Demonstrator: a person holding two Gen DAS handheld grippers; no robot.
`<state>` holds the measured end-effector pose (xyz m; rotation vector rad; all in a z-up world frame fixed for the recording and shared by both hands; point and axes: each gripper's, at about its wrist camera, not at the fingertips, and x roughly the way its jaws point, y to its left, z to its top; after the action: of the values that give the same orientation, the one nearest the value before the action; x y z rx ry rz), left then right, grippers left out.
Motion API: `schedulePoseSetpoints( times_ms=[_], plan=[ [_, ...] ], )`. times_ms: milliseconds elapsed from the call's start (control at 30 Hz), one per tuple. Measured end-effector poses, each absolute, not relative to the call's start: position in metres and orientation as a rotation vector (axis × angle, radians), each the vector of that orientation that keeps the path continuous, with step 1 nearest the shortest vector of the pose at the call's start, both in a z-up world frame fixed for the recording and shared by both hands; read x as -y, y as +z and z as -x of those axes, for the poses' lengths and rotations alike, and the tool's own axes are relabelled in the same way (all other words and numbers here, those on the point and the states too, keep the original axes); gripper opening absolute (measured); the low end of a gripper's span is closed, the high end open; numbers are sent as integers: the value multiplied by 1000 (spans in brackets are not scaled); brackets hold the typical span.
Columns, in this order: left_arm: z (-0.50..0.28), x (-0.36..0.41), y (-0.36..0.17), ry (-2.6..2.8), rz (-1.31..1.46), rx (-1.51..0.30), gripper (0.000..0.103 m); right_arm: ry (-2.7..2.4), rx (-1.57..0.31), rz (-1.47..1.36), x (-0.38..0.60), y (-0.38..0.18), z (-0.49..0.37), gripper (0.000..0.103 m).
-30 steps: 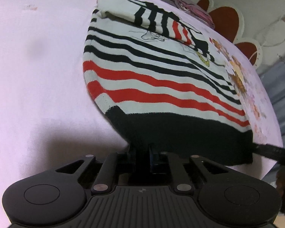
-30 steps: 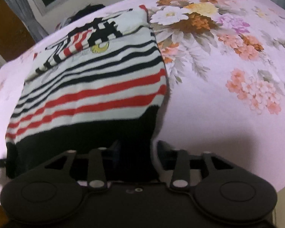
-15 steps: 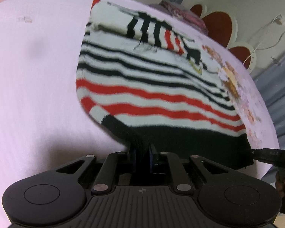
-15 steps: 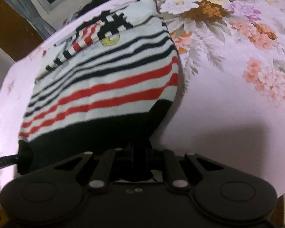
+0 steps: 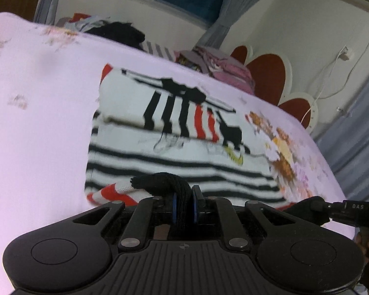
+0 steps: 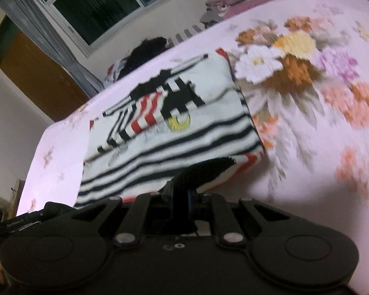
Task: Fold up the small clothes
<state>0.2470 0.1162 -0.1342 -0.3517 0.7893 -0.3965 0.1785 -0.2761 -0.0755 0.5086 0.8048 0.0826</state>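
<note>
the left gripper (image 5: pixel 183 205) is clamped on the black hem of the striped sweater (image 5: pixel 174 132), which bunches up over its jaws. the rest of the sweater lies on the pink floral bedsheet (image 5: pixel 37 113), a sleeve folded across its chest. the right gripper (image 5: pixel 317 207) pinches the hem at the far right edge.

A sweater (image 5: pixel 179 147) lies on the bed (image 5: pixel 37 123), clothes pile (image 5: pixel 223 68) behind.

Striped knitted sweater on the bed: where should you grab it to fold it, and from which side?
Grip the black hem band of the striped knitted sweater at its two near corners, coming from the near edge of the pink floral bedsheet. The sweater lies flat and the hem is a thick edge facing you, probably easy to pinch.
</note>
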Motion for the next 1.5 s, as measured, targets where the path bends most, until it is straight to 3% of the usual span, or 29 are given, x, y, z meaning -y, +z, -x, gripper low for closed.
schedulePoseSetpoints(
  times_ms=[933,1500],
  plan=[
    [-409,-85,-121,-314,319,-709,11,107,-743,-514,297,-67,-361,10],
    [-502,-77,-147,-222,340,-768,11,69,-803,-555,309,-98,-466,10]
  ],
)
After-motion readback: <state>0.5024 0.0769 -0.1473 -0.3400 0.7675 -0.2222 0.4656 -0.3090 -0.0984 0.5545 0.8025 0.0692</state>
